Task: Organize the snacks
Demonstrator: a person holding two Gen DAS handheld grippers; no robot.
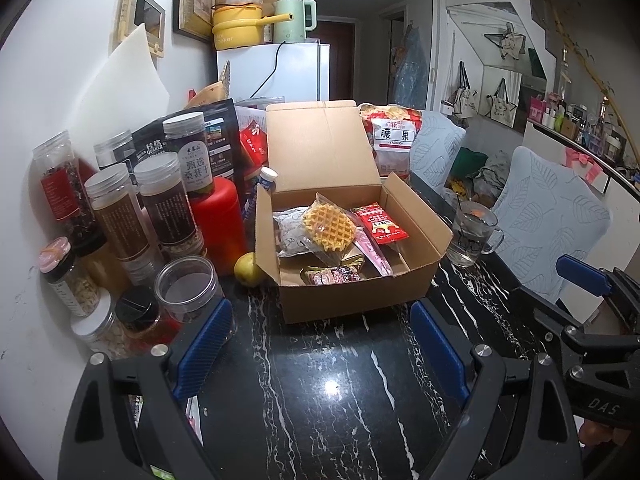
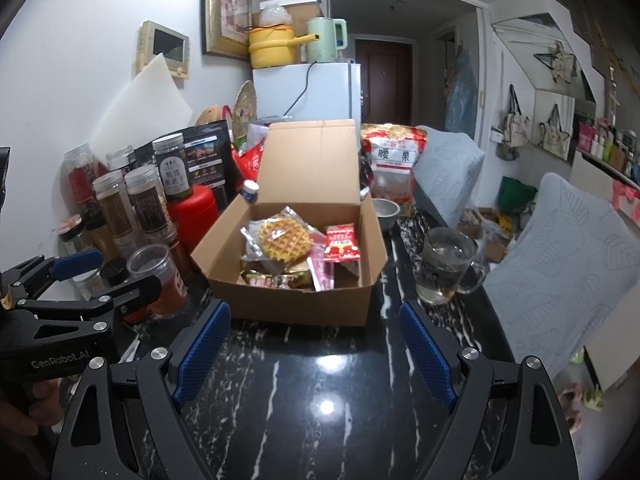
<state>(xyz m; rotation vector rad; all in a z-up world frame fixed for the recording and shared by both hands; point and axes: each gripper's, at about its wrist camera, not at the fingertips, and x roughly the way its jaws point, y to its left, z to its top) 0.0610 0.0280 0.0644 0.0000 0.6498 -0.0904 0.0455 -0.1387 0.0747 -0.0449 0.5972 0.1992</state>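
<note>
Both my tools are spread wide and empty: my left gripper (image 1: 324,344) and my right gripper (image 2: 314,348). Just ahead of their blue pads (image 1: 206,344) on the black marble table (image 2: 320,400) sits the open brown cardboard box (image 1: 348,292), holding a wrapped golden waffle (image 1: 329,227), a red sachet (image 1: 380,224) and other packets.

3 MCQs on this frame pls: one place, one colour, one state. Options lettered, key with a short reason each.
1. Where is the waffle?
A in the cardboard box
B on the marble table
C in the glass mug

2. What colour is the kettle on the fridge?
A red
B pale green
C black

3. How do the two grippers stand?
A both open, empty
B both shut
C left shut on a jar

A: it lies on packets inside the box. B: its body is pale green. A: the left gripper and right gripper show wide gaps over bare table.
</note>
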